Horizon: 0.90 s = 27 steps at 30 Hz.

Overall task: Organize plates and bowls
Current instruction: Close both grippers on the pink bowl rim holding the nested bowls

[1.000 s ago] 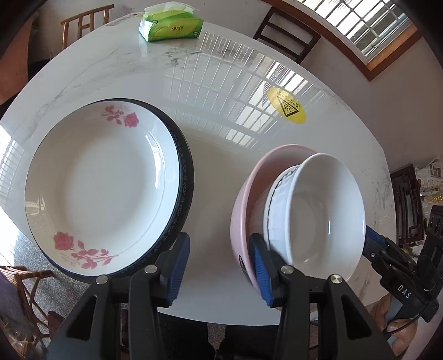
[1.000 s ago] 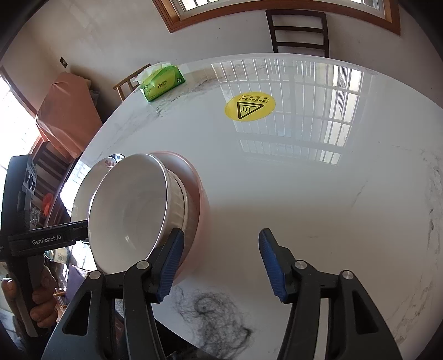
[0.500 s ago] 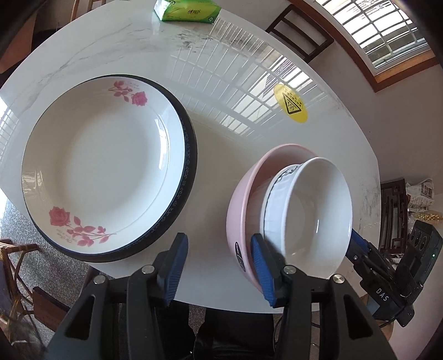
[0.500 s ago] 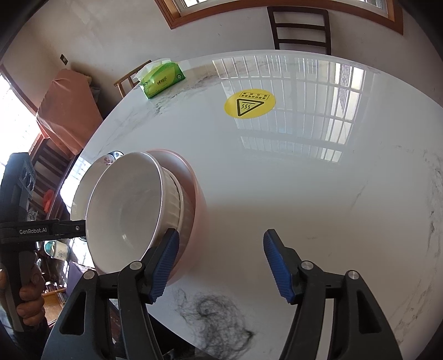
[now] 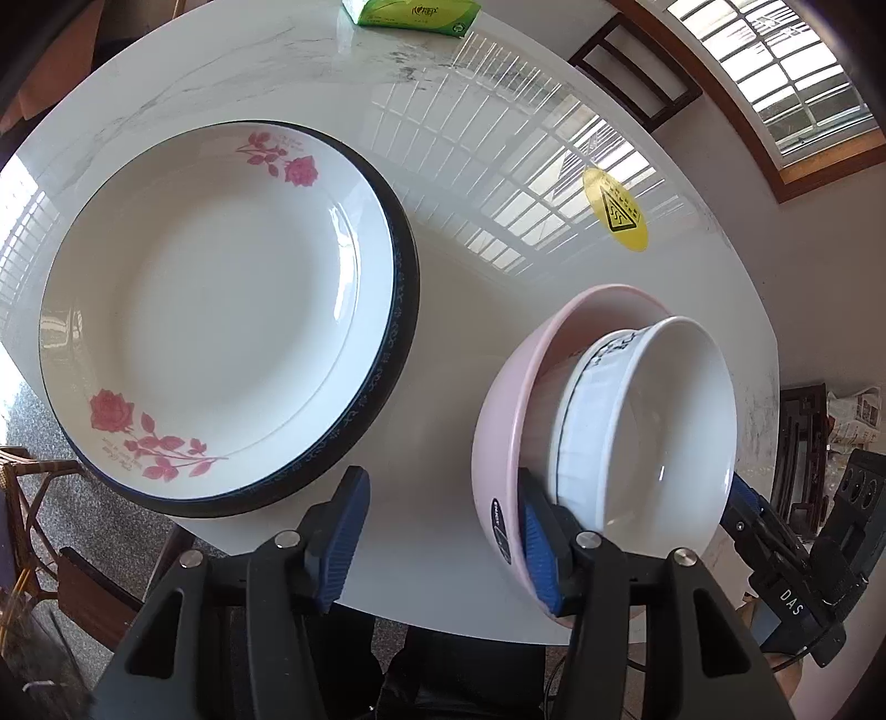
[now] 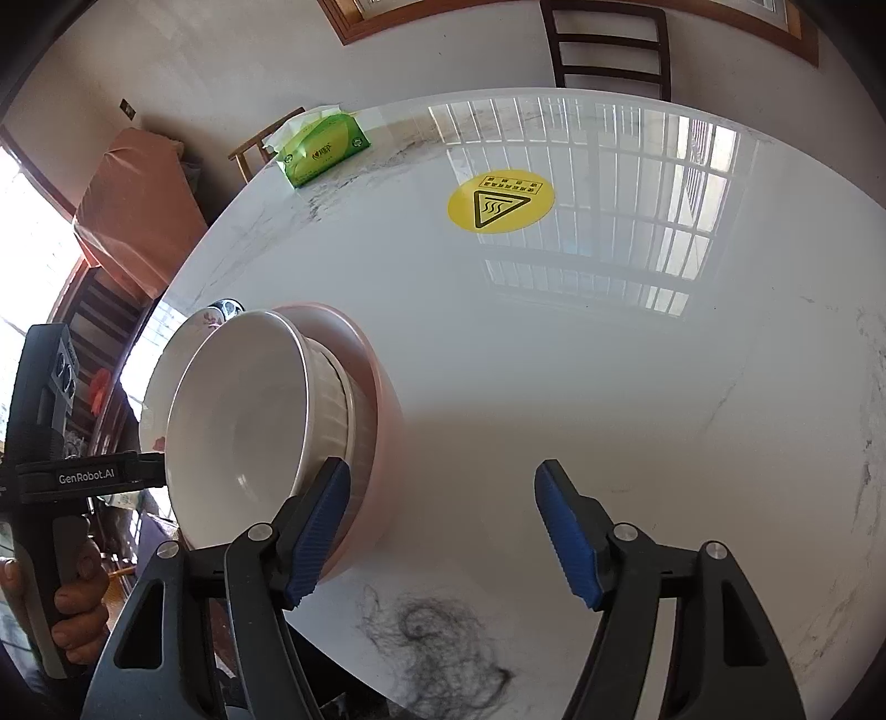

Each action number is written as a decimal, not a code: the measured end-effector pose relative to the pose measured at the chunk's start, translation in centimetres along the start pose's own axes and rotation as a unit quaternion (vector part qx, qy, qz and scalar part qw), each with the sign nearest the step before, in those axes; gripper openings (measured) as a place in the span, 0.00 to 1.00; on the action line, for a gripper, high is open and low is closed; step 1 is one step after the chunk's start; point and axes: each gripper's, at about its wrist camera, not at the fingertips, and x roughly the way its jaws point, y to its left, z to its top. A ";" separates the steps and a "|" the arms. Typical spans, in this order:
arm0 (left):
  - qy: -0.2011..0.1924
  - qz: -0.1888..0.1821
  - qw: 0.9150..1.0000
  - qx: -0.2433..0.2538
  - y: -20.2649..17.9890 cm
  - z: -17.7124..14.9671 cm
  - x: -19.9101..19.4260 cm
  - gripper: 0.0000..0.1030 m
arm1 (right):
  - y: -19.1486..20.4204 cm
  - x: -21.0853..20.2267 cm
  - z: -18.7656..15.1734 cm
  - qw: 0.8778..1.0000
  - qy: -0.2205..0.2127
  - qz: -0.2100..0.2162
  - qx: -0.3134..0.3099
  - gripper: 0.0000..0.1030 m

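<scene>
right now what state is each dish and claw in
rose plate: stacked on the dark-rimmed plate
dark-rimmed plate: flat on the table
white bowl: nested in the pink bowl
pink bowl: upright on the table
left claw: open
right claw: open

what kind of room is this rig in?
Likely a home dining room: a round marble-look table, wooden dining chairs around it, a tissue pack, and stacked plates and bowls.
</scene>
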 end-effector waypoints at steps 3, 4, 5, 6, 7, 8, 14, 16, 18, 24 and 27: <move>-0.004 0.001 1.000 0.000 0.1 -0.1 -0.1 0.51 | -0.1 0.4 0.7 1.000 0.023 0.001 0.009 0.65; -0.007 0.005 1.000 0.005 0.1 -0.1 -0.2 0.52 | -0.1 0.4 0.8 0.999 0.031 0.000 0.009 0.65; -0.006 0.007 1.000 0.008 0.1 -0.1 -0.2 0.52 | -0.2 0.6 1.0 0.999 0.040 0.003 0.014 0.64; -0.001 0.007 1.000 0.007 0.1 -0.1 -0.2 0.52 | -0.4 0.7 1.1 0.998 0.050 0.007 0.023 0.64; 0.003 0.006 1.000 0.005 0.1 -0.1 -0.1 0.51 | -0.6 0.9 1.2 0.998 0.060 0.012 0.034 0.62; 0.003 0.005 1.000 0.003 0.2 0.0 -0.2 0.52 | -0.7 1.0 1.3 0.996 0.070 0.017 0.043 0.61; -0.003 0.005 1.000 0.002 0.2 -0.1 -0.4 0.52 | 1.2 0.7 1.1 0.993 0.120 0.003 0.015 0.45; -0.006 0.012 1.000 0.007 -0.1 -0.2 -0.4 0.52 | 2.1 0.6 1.3 0.993 0.119 -0.022 -0.003 0.43; -0.005 0.022 0.999 0.025 -0.8 -0.2 -0.4 0.52 | 2.6 0.5 1.1 0.991 0.122 -0.047 -0.012 0.37; 0.006 0.006 1.000 0.016 -0.5 -0.1 0.0 0.52 | 1.9 0.9 1.3 0.989 0.137 -0.054 0.019 0.37; 0.010 0.001 1.000 0.016 -0.4 0.0 0.1 0.52 | 0.6 2.3 0.8 0.986 0.140 -0.050 0.076 0.49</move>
